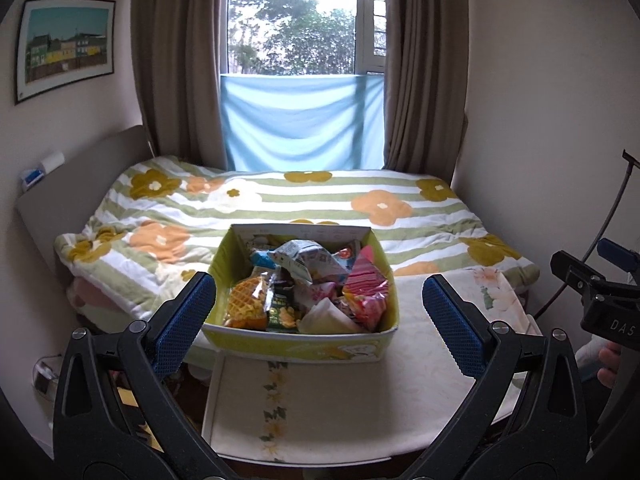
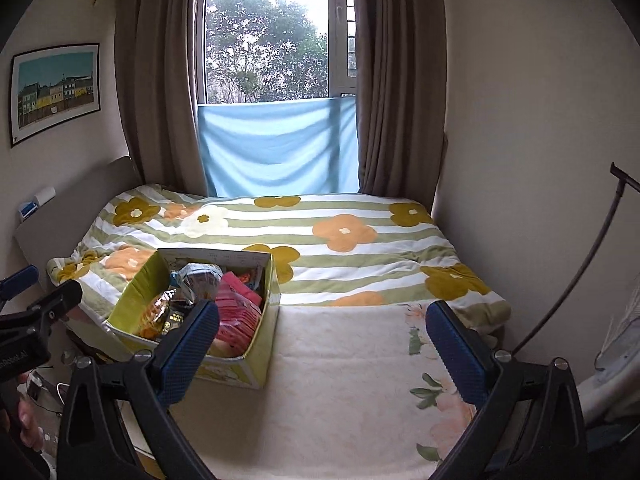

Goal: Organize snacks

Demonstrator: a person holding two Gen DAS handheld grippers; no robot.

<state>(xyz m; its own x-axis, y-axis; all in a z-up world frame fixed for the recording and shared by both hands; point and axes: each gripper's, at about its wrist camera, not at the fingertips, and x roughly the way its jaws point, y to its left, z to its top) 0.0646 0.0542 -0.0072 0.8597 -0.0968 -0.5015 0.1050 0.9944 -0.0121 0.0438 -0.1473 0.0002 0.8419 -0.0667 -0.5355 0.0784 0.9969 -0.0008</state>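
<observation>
A yellow-green cardboard box (image 1: 304, 346) sits on a cream floral blanket (image 1: 344, 392) at the foot of the bed, low in the middle of the left wrist frame and at lower left in the right wrist frame (image 2: 264, 344). It is packed with snacks (image 1: 308, 288): a waffle pack (image 1: 248, 300) at its left, a pink wrapped pack (image 1: 366, 286) at its right, a crumpled silver bag (image 1: 306, 258) on top.

The left claw (image 1: 320, 320) hangs spread wide, gripping nothing, its blue pads (image 1: 184, 320) either side of the box in the picture and short of it. The right claw (image 2: 324, 356) is likewise released and empty over bare blanket (image 2: 340, 380), the box just beside its left pad (image 2: 188, 356).

Beyond lies a striped flowered duvet (image 1: 304, 200), then brown curtains (image 1: 176, 60) around a window (image 1: 296, 16) with a blue cloth (image 1: 304, 124) across its lower part. A framed picture (image 1: 64, 48) hangs at upper left.
</observation>
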